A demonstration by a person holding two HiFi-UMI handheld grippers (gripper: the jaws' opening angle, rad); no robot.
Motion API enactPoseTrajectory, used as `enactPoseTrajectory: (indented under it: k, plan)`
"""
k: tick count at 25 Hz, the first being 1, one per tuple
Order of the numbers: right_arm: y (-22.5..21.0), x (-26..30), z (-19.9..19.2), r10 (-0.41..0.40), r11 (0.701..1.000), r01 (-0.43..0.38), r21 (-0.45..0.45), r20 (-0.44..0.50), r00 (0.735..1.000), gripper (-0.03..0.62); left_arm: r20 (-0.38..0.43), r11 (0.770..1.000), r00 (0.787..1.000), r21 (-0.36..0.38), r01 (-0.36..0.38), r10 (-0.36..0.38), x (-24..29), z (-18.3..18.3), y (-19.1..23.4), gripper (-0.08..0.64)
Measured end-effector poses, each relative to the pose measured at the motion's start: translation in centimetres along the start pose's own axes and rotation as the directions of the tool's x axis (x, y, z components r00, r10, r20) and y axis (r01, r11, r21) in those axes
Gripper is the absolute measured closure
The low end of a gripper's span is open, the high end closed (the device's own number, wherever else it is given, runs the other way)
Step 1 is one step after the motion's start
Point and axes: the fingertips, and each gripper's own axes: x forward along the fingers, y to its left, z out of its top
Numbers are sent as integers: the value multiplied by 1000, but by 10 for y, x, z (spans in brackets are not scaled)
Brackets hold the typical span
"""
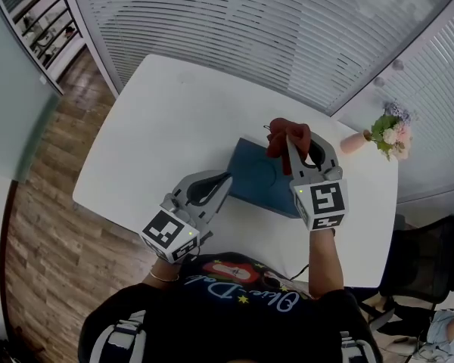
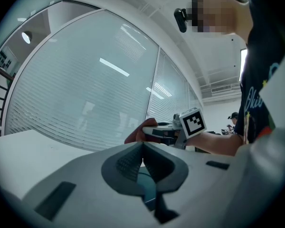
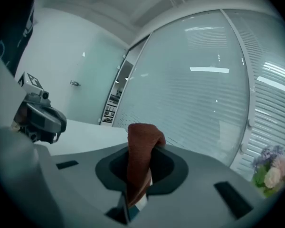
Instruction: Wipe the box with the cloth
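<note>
as seen in head view, blue box (image 1: 261, 176) lies flat on white table (image 1: 159, 119), near the person's edge. right gripper (image 1: 290, 144) is over the box's far side, clamped on a rust-red cloth (image 1: 286, 133) bunched at its tips. cloth-to-box contact can't be confirmed from here. left gripper (image 1: 225, 180) has its tips at the box's left edge, prob. to brace it vs. sliding during the wipe. vase w/ flowers (image 1: 386, 133) sits at far right corner, well apart.

left gripper view: jaws closed tip to tip, nothing between. blue box top (image 2: 145, 182) shows thru the gap just below, so it reads as bracing, not grasping. right gripper + cloth visible beyond, above box level.

right gripper view: jaws pinched on a fold of cloth (image 3: 141, 158). wad pokes past the tips and a tail runs down between the jaws, a detail the head view hides. left gripper (image 3: 40, 120) sits at left. box barely shows here, so only the head view gives the box/table layout.
</note>
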Motion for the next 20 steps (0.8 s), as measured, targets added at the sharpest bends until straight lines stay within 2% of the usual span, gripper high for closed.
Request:
enactPoseTrajectory:
  k: [4, 8, 11, 16, 20]
  plan:
    - [58, 22, 24, 167, 985, -165, -42, 50, 985, 551, 5, 1000, 1000, -2, -13, 13, -3, 0, 1, 555]
    - [106, 44, 7, 286, 955, -286, -78, -14, 958, 549, 7, 1000, 1000, -4, -31, 31, -6, 0, 6, 555]
    - [122, 58, -22, 306, 944, -315, -101, -98, 947, 551, 7, 999, 999, -7, -35, 35, -8, 0, 7, 555]
    - [126, 66, -56, 288, 933, -325, -154, -224, 931, 549, 3, 999, 999, -11, -38, 38, -10, -2, 9, 555]
    - [122, 66, -70, 266, 927, -324, -188, -277, 923, 551, 1, 1000, 1000, -11, -21, 21, -5, -2, 5, 555]
